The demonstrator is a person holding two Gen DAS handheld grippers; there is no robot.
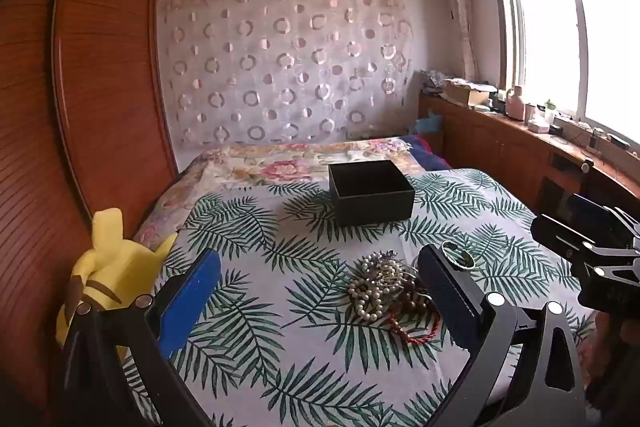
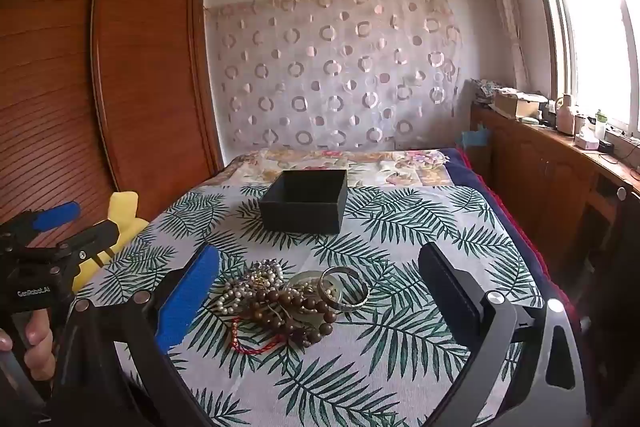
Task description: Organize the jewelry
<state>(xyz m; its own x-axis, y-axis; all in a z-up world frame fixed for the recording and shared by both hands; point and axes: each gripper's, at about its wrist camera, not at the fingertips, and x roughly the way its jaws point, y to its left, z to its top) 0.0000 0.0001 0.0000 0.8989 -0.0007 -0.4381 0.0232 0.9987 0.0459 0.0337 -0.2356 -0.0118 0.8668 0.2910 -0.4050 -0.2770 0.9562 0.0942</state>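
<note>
A tangled pile of jewelry (image 1: pixel 386 287) (image 2: pixel 280 299) lies on the leaf-print cloth: pearl strands, brown wooden beads, a red cord bracelet (image 2: pixel 256 345) and silver bangles (image 2: pixel 344 291). Behind it stands an open black box (image 1: pixel 372 193) (image 2: pixel 304 201), which looks empty. My left gripper (image 1: pixel 320 253) is open and hovers short of the pile, which sits just inside its right finger. My right gripper (image 2: pixel 320 250) is open too, with the pile low between its fingers and untouched. Each gripper shows at the edge of the other's view, the right gripper (image 1: pixel 560 217) and the left gripper (image 2: pixel 80 223).
The cloth covers a bed (image 2: pixel 420 163) with a floral quilt behind. A yellow plush toy (image 1: pixel 104 267) sits at the left edge beside a wooden wardrobe (image 1: pixel 100 67). A wooden counter (image 2: pixel 560 163) with clutter runs under the window on the right. A hand (image 2: pixel 36 343) holds the left gripper's handle.
</note>
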